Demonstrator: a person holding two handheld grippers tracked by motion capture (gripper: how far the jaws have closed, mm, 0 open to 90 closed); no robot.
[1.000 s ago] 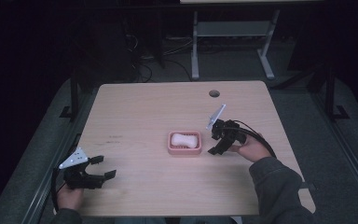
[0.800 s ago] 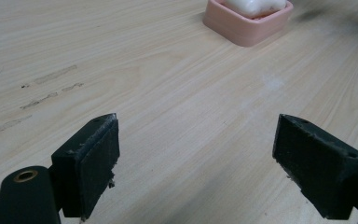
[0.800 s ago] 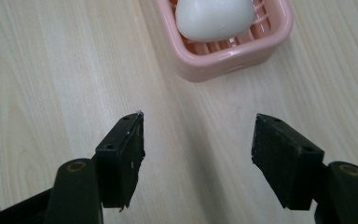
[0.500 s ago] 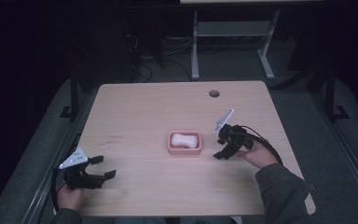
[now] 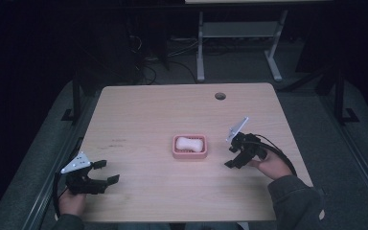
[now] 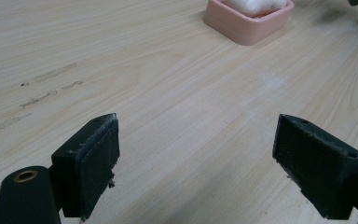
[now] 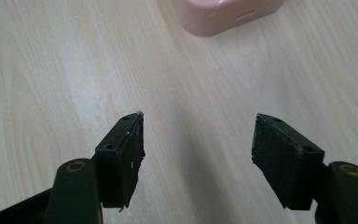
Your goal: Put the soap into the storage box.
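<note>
Black hand-held gripper point(image 5: 235, 155) — grey plate, cable

Nothing to read here: no lettering, label, brand or number turns up on the pink soap dish point(image 5: 189, 146), the wooden table point(image 5: 139, 115) or the black pads point(image 7: 123, 154), though the dim high view may be hiding small print.

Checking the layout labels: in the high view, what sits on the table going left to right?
left gripper → pink soap dish holding a white soap bar → right gripper, all on the wooden table.
</note>
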